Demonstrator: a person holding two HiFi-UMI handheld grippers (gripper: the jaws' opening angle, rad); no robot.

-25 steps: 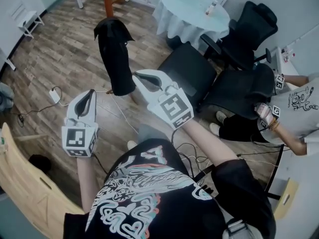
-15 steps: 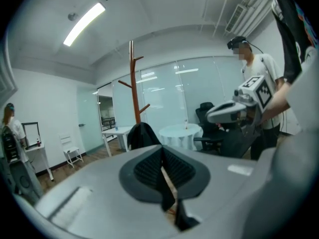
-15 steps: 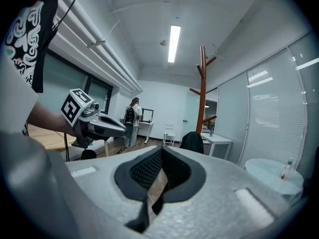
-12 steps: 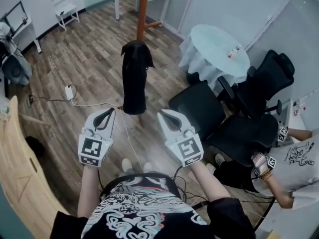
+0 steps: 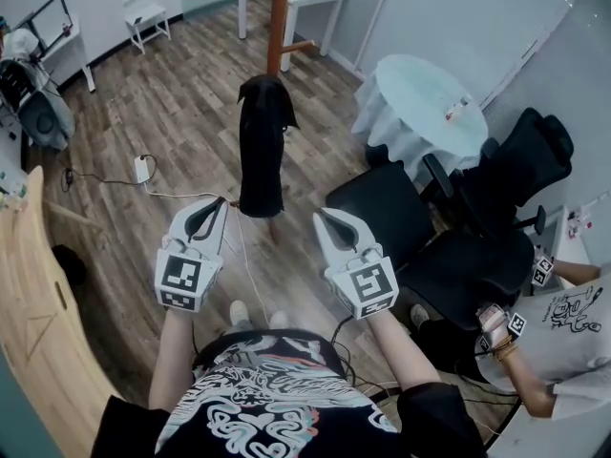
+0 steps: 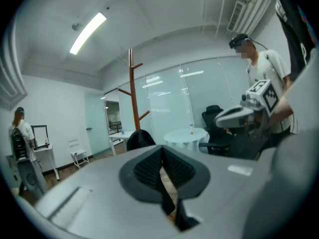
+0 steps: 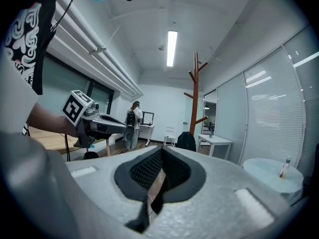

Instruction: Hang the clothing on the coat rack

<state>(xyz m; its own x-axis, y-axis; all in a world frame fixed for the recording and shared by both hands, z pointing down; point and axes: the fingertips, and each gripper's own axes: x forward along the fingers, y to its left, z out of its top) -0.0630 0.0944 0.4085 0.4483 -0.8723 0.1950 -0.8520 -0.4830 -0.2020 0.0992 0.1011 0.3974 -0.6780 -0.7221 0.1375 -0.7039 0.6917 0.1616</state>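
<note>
A second ago the right gripper (image 5: 329, 222) was just beside the black garment (image 5: 261, 146). Now both grippers are drawn back, and the garment hangs alone on the coat rack (image 5: 279, 17), touched by nothing. I judge that the hanging is done. The left gripper (image 5: 212, 213) and the right one have their jaws pressed together, with nothing between them. I count one garment, one rack and two grippers.
</note>
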